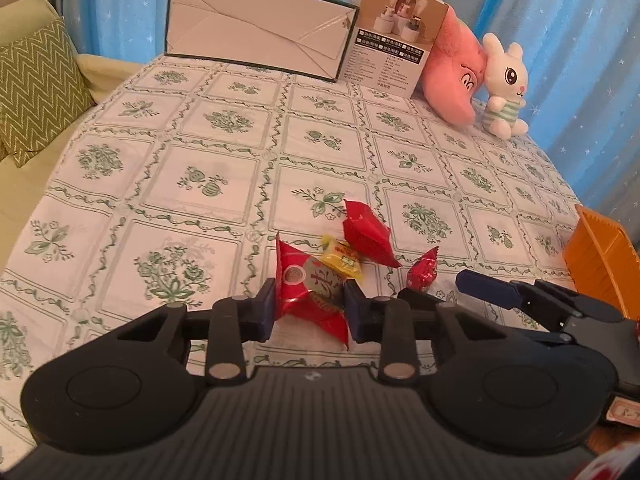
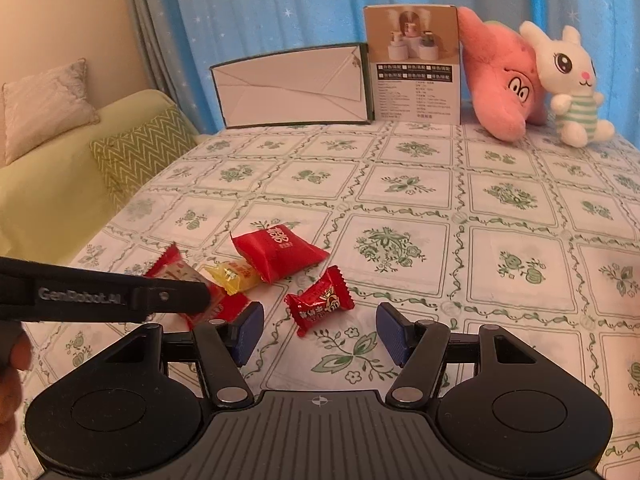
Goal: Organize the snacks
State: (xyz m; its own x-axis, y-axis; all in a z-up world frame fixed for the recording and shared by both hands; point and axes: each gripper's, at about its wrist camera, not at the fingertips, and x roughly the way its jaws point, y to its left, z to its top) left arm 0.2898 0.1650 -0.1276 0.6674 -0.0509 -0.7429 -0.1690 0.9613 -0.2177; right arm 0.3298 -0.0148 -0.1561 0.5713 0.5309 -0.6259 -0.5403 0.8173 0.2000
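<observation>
Already the left gripper (image 1: 308,304) is clamped on a flat red packet (image 1: 310,294), its blue pads (image 1: 267,306) pressing the wrapper from both sides while the packet lies on the tablecloth (image 1: 200,152). The side-on grip suits a thin foil pouch that offers no other hold.

Beside that packet sits the rest of the snack pile. A yellow sweet (image 1: 342,260) touches its far edge, a puffed red bag (image 1: 368,236) lies just beyond the yellow sweet, and a small red candy (image 2: 320,304) rests to the right of the packet, apart from the others. All four snacks stay clustered near the front of the table, probably because sorting has barely begun.

The right gripper (image 2: 320,334) hovers with its jaws spread and nothing between the pads. It is lined up on the small red candy, which lies just ahead of the fingertips, so it looks set to take that piece next.

To the right of the packet, at the table edge, part of an orange bin (image 1: 600,256) shows; it is likely where the snacks are to go, though its inside is out of sight.

Far beyond the packet, along the back edge, stand an open white box (image 1: 260,32), a printed carton (image 1: 396,44), a pink plush (image 1: 456,76) and a white rabbit toy (image 1: 504,88), all well apart from the snacks.
</observation>
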